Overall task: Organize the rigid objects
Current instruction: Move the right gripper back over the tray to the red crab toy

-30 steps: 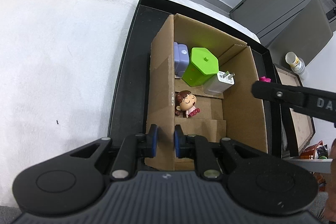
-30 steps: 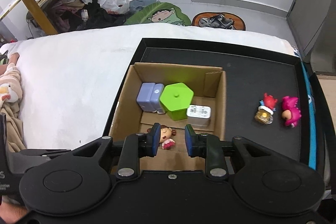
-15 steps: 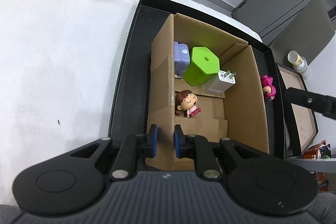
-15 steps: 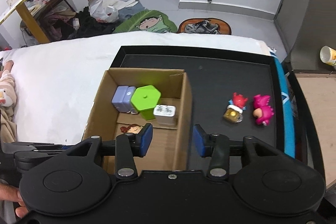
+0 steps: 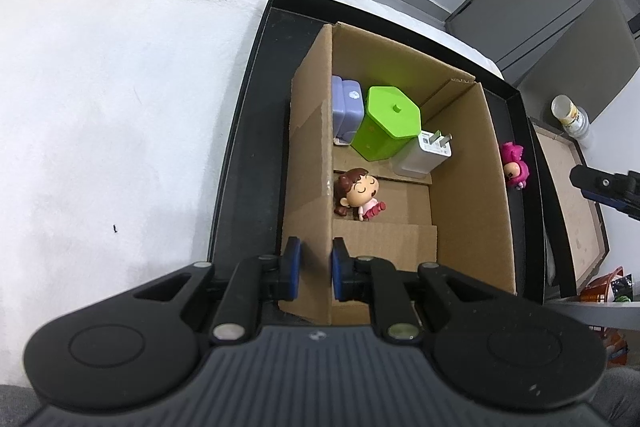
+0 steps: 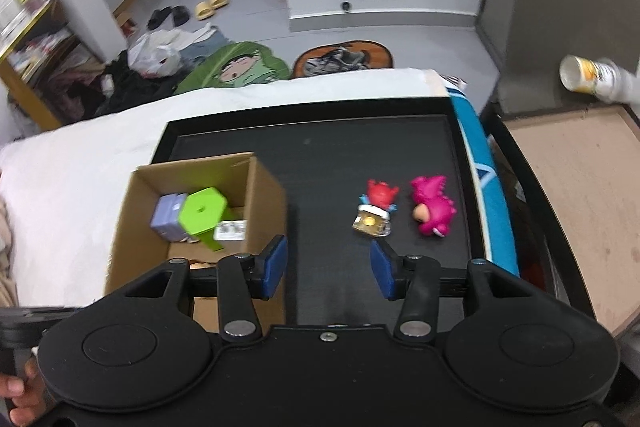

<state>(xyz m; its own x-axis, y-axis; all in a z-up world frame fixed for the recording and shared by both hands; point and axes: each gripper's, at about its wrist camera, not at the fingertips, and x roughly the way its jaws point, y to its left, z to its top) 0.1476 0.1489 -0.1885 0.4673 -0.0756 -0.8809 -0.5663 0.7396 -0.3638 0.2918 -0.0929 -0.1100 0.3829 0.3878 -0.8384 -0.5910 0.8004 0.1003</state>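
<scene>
My left gripper (image 5: pixel 315 267) is shut on the left wall of the cardboard box (image 5: pixel 464 195), one pad on each side. The box stands on a black tray (image 5: pixel 248 131). In it are a purple case (image 5: pixel 347 107), a green hexagonal container (image 5: pixel 388 123), a white charger (image 5: pixel 424 155) and a doll figure (image 5: pixel 358 193). My right gripper (image 6: pixel 328 263) hangs over the tray (image 6: pixel 332 163) just right of the box (image 6: pixel 268 199). Its jaws are opening with nothing between them. Ahead of it lie a red figure (image 6: pixel 376 207) and a pink dinosaur toy (image 6: pixel 434 209).
White bedding (image 5: pixel 120 107) spreads to the left of the tray. A wooden board (image 6: pixel 572 195) and a tipped paper cup (image 6: pixel 588 77) are at the right. Bags, shoes and a green cushion (image 6: pixel 236 71) lie on the floor beyond. A person's hand (image 6: pixel 20 391) shows at the lower left.
My right gripper has moved right, from over the box to over the bare tray, and its jaws have widened. The left gripper stays clamped on the box wall.
</scene>
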